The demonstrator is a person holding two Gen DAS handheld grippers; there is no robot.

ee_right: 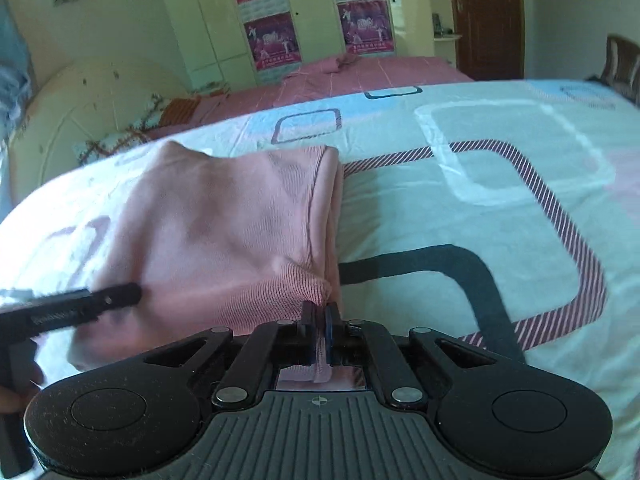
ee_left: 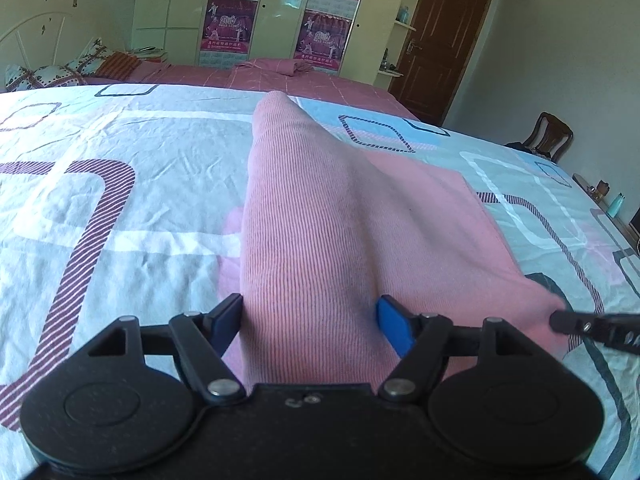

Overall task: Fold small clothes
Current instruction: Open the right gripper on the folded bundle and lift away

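Observation:
A pink ribbed knit garment [ee_left: 340, 216] lies on the patterned bedsheet [ee_left: 120, 200], partly folded, with a raised ridge running away from me. My left gripper [ee_left: 310, 312] stands wide open astride the near end of that ridge; the fabric fills the gap and I see no squeeze from the pads. In the right wrist view the same garment [ee_right: 224, 232] shows its seamed edge. My right gripper [ee_right: 319, 312] is shut on that near corner, a strip of pink hem caught between the pads. Its tip [ee_left: 560, 320] shows at the garment's right corner, and the left gripper's finger [ee_right: 128, 293] rests at the garment's left side.
The sheet [ee_right: 480, 200] spreads wide to the right of the garment. Beyond it is a second bed in pink [ee_left: 320, 80] with a bundle on it, then a wardrobe [ee_left: 260, 12], a brown door [ee_left: 440, 40], a wooden chair [ee_left: 552, 136] and a white headboard [ee_left: 36, 28].

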